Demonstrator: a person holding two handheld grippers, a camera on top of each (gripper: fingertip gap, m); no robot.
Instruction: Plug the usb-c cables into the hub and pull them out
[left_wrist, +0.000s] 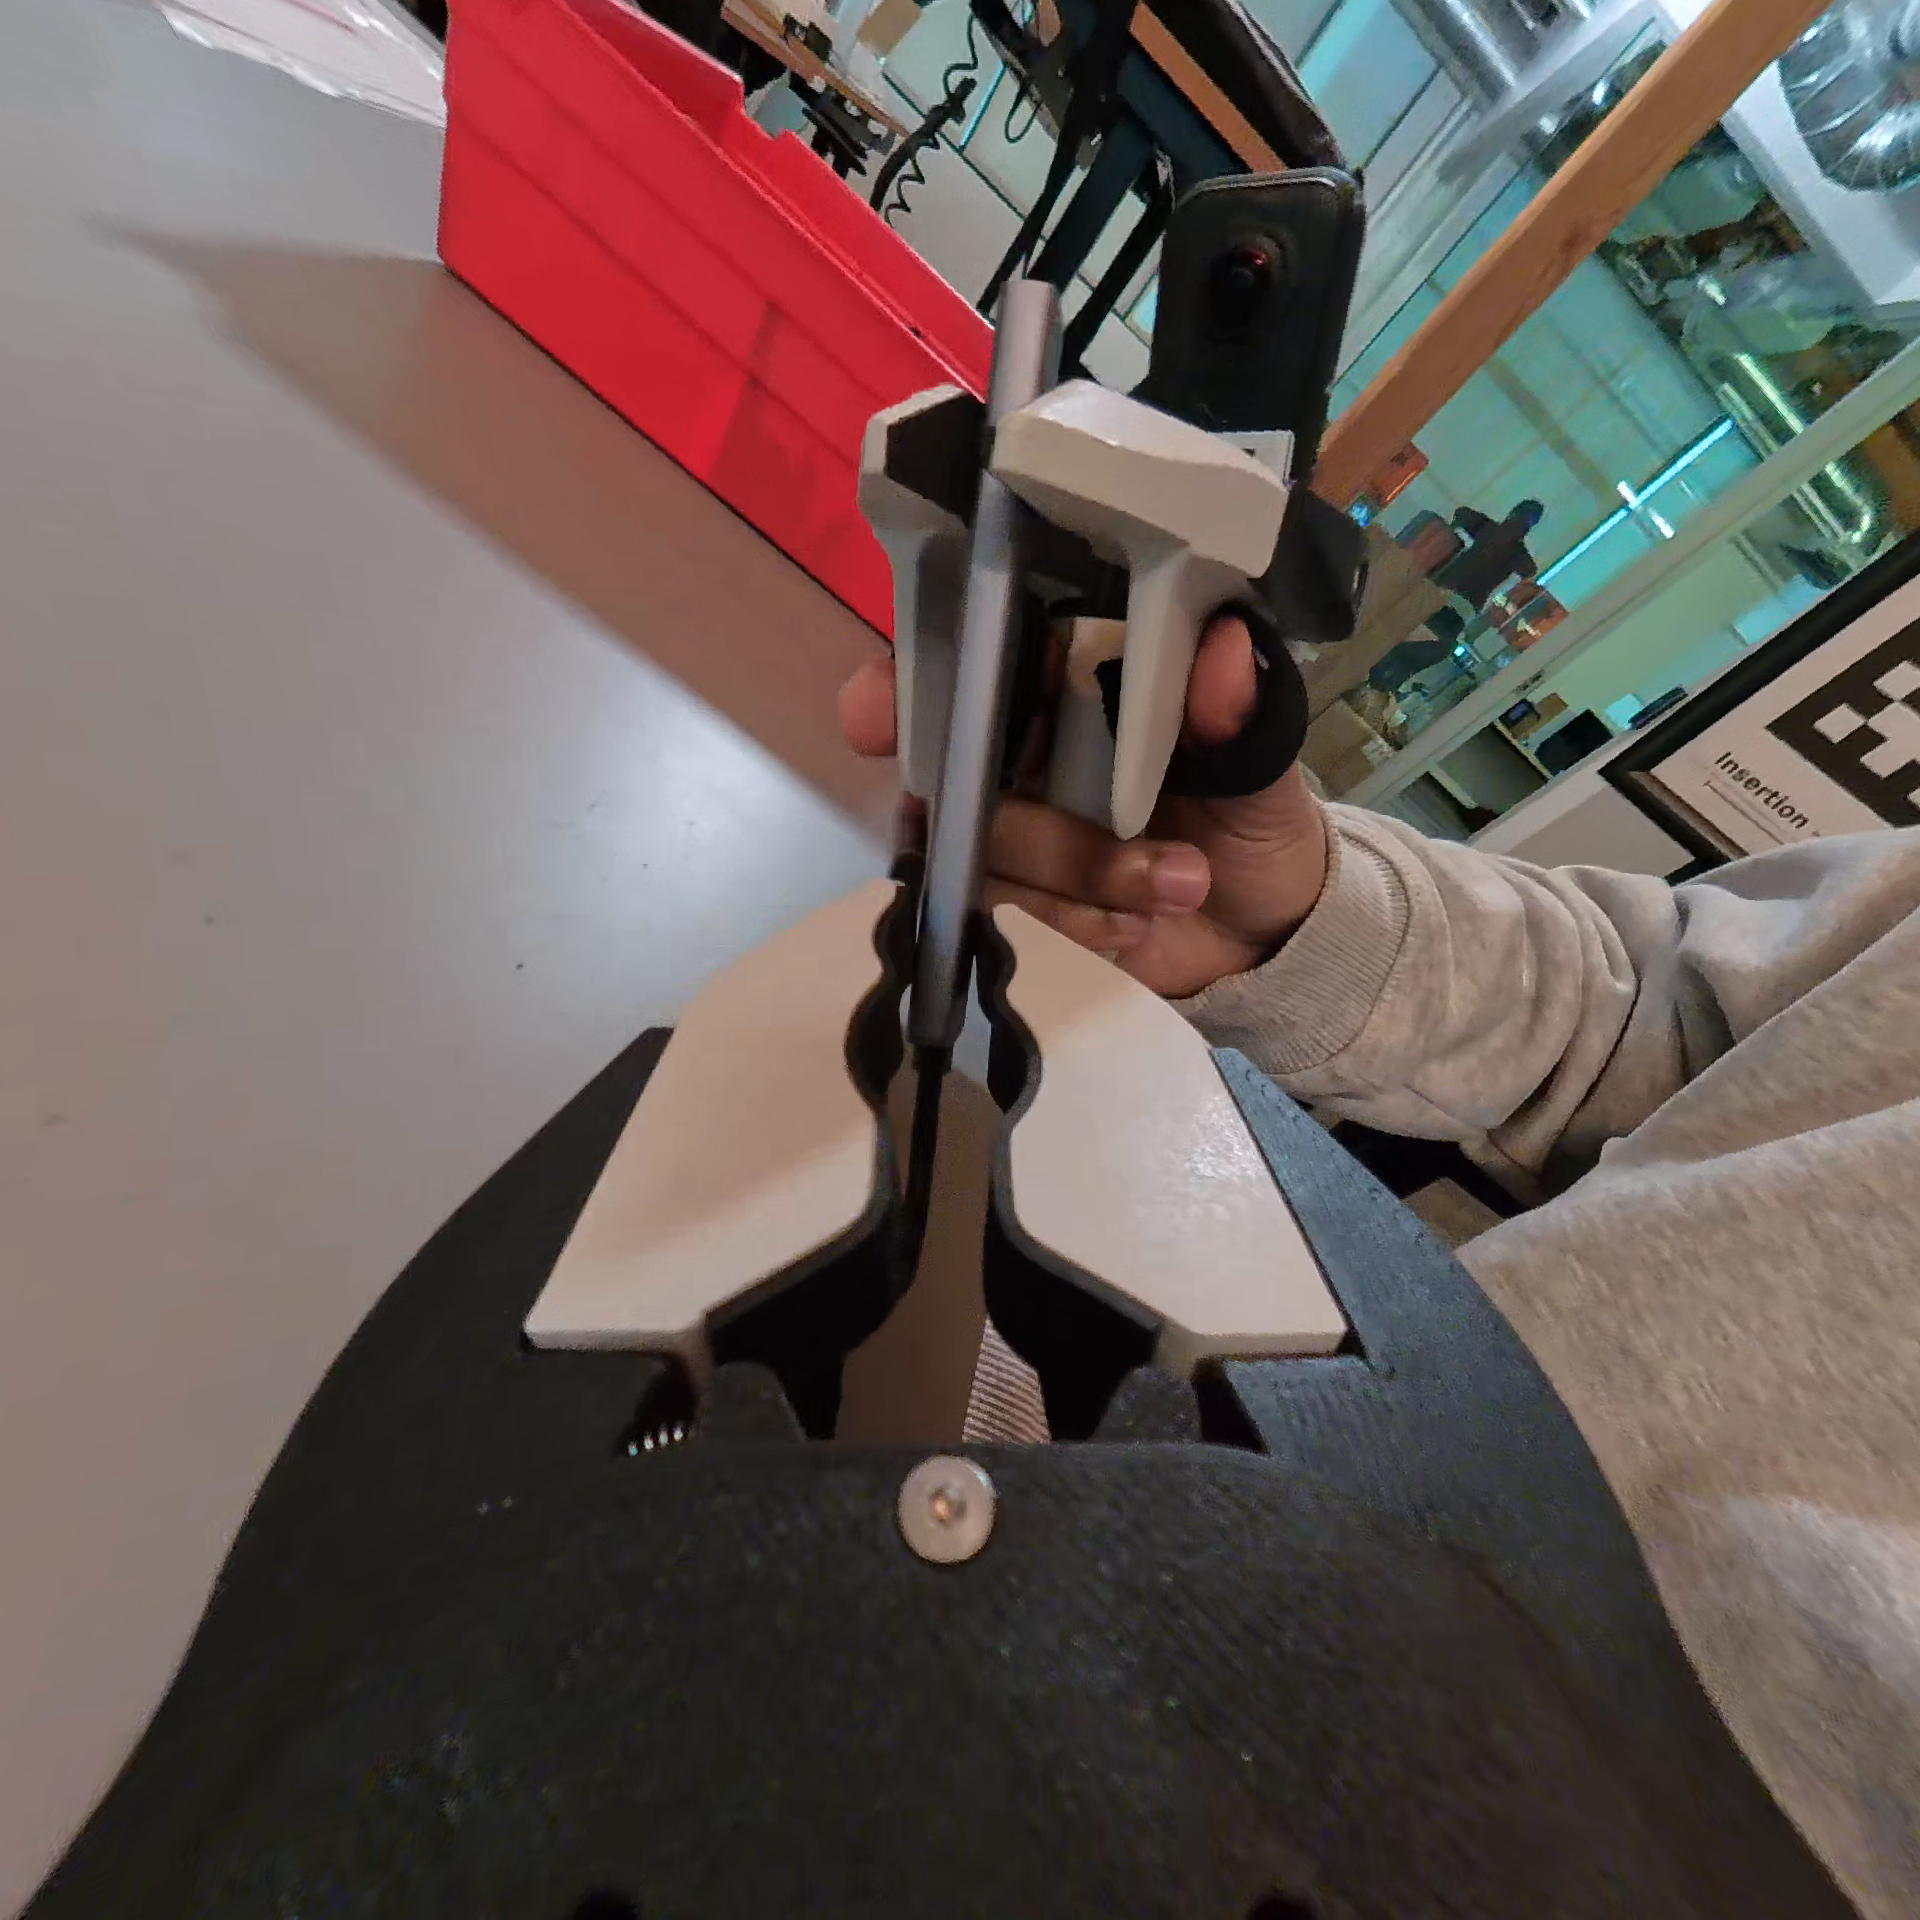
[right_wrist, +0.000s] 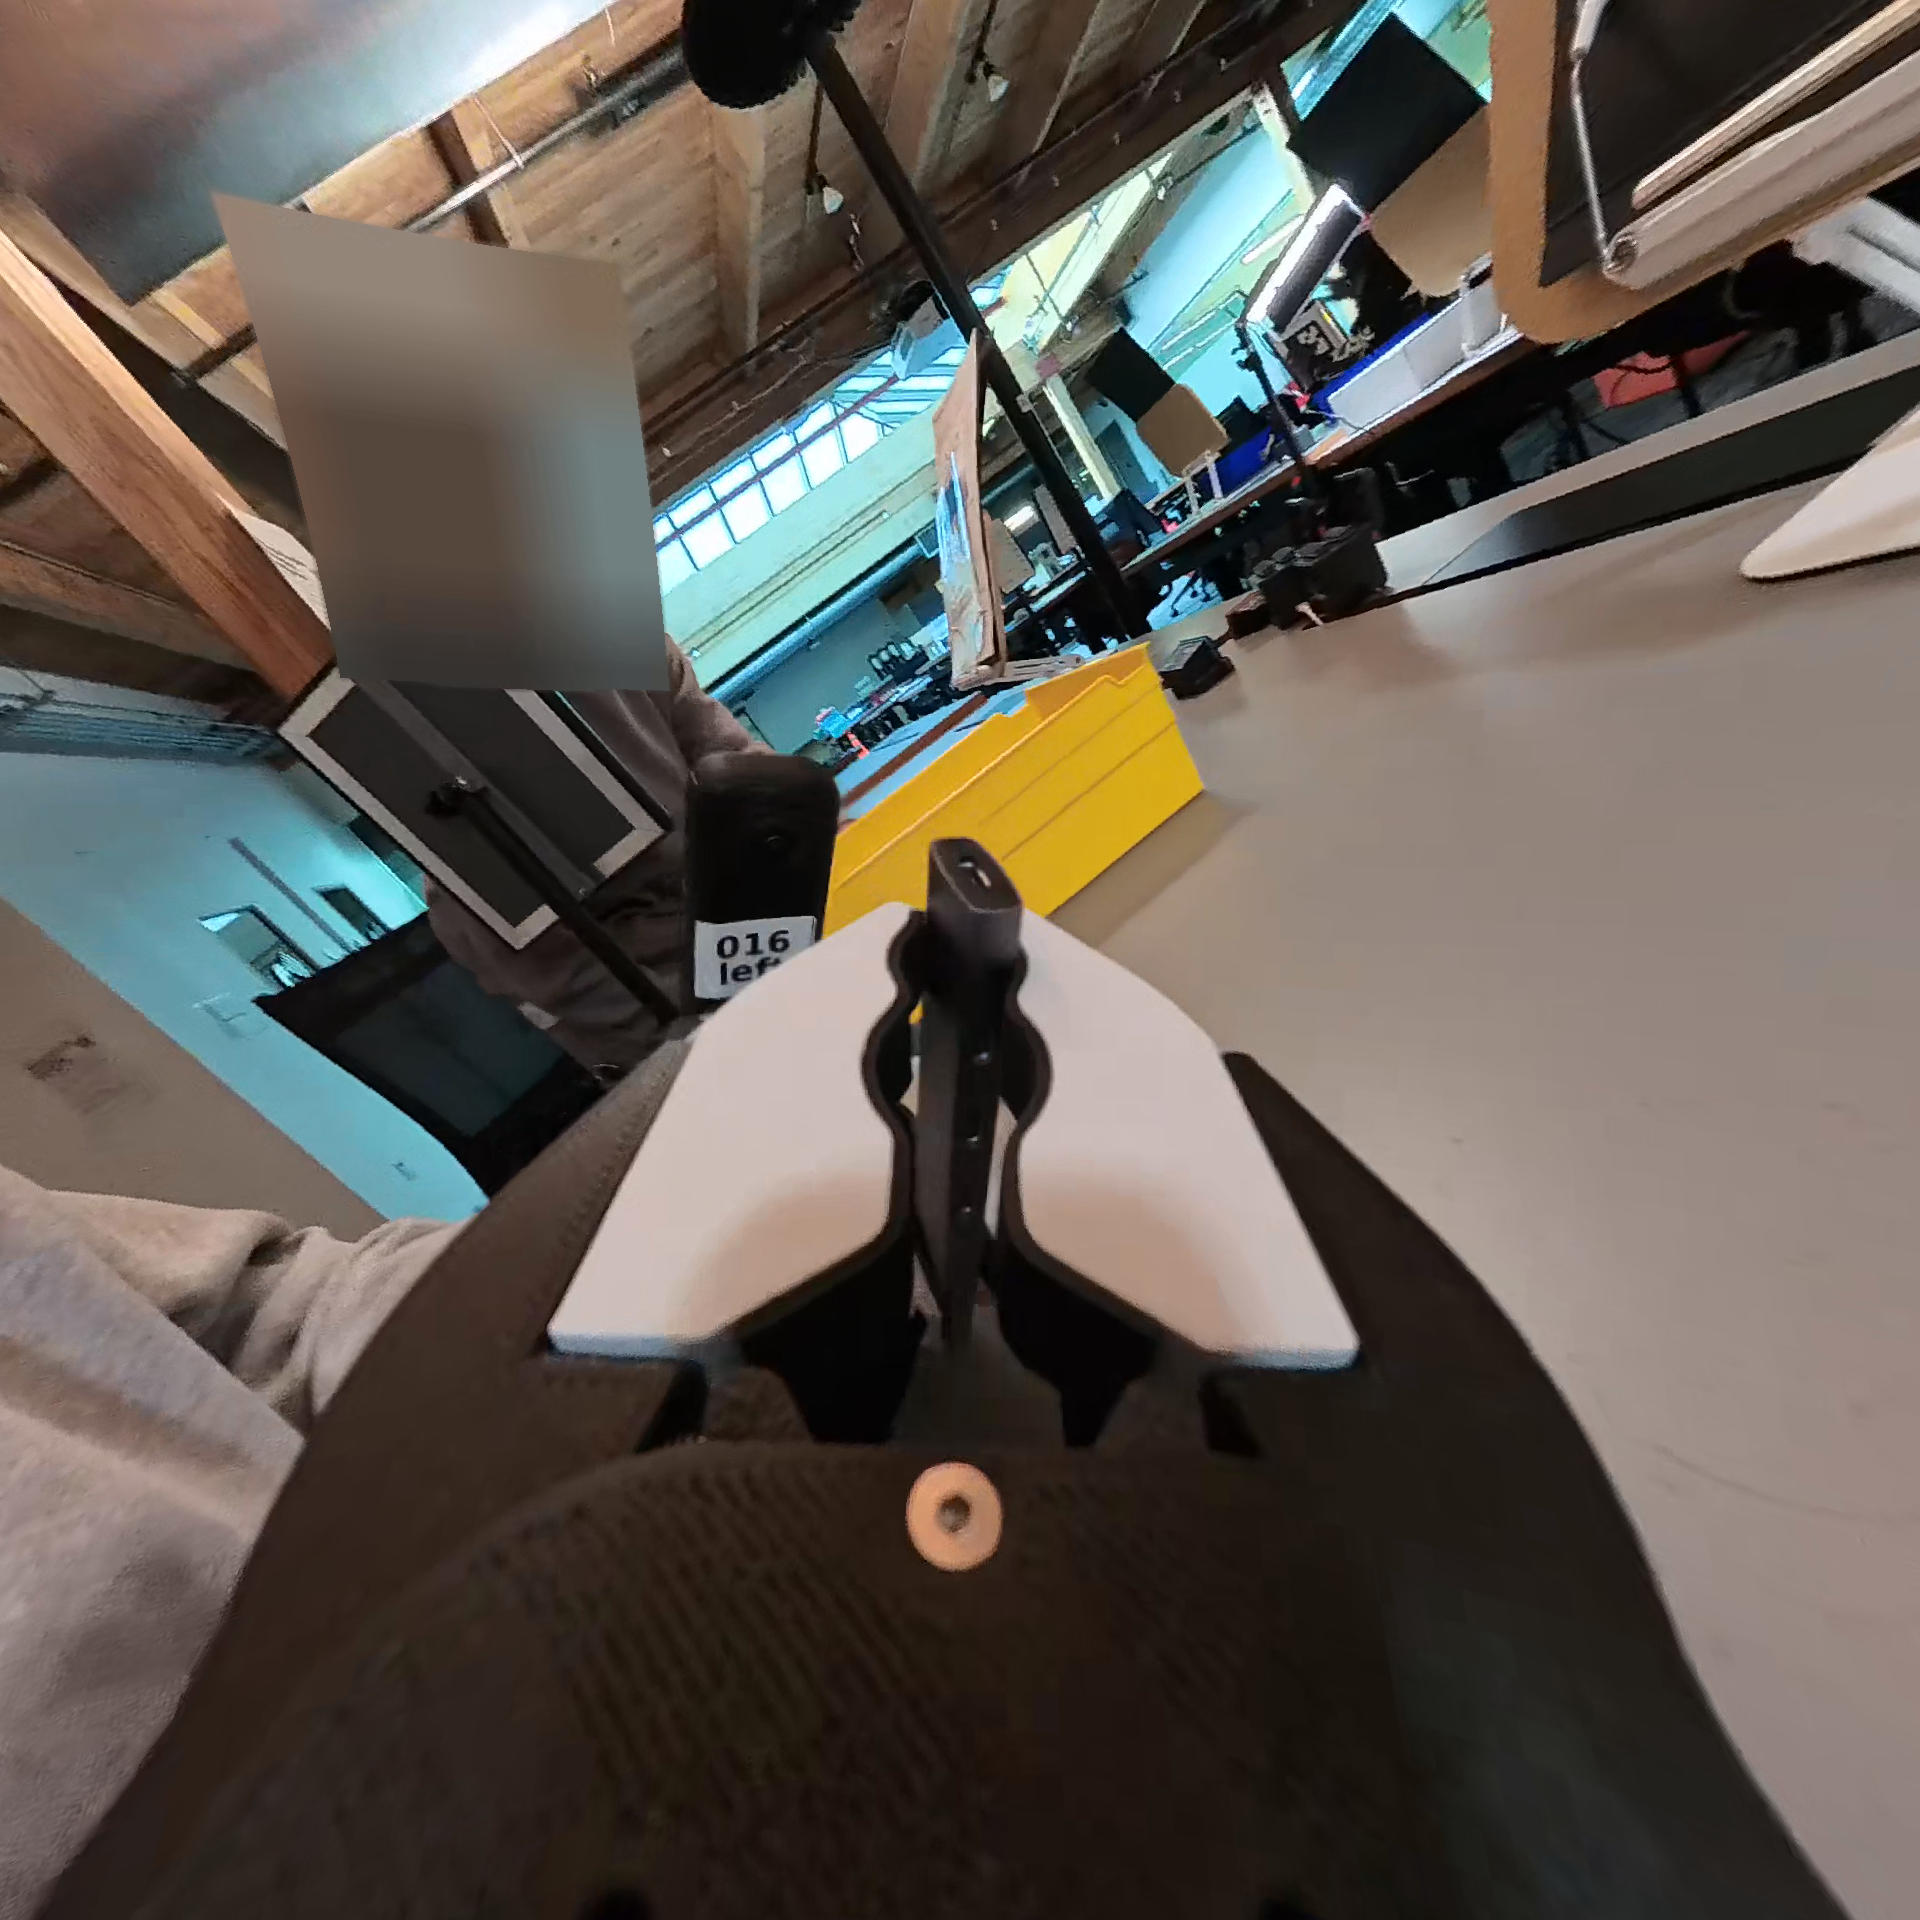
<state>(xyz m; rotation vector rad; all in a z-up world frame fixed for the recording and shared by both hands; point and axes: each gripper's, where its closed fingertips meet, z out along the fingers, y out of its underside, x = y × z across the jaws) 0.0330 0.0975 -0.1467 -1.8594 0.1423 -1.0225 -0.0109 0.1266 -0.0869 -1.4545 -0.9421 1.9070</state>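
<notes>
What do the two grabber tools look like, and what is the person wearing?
Each tool, the left tool and the right tool, has two smooth white fingers with wavy black inner edges, on a rough black printed body with one silver screw. The person wears a light grey sweatshirt sleeve with a ribbed cuff.

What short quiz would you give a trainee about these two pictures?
1. True or false: the left tongs are open and empty.
2. What do the right tongs clamp? A) a cup B) the slim hub C) nothing
3. Fill in: the bin in the right wrist view is ____.
Key: 1 false, they are shut on the hub; 2 B; 3 yellow.
</notes>
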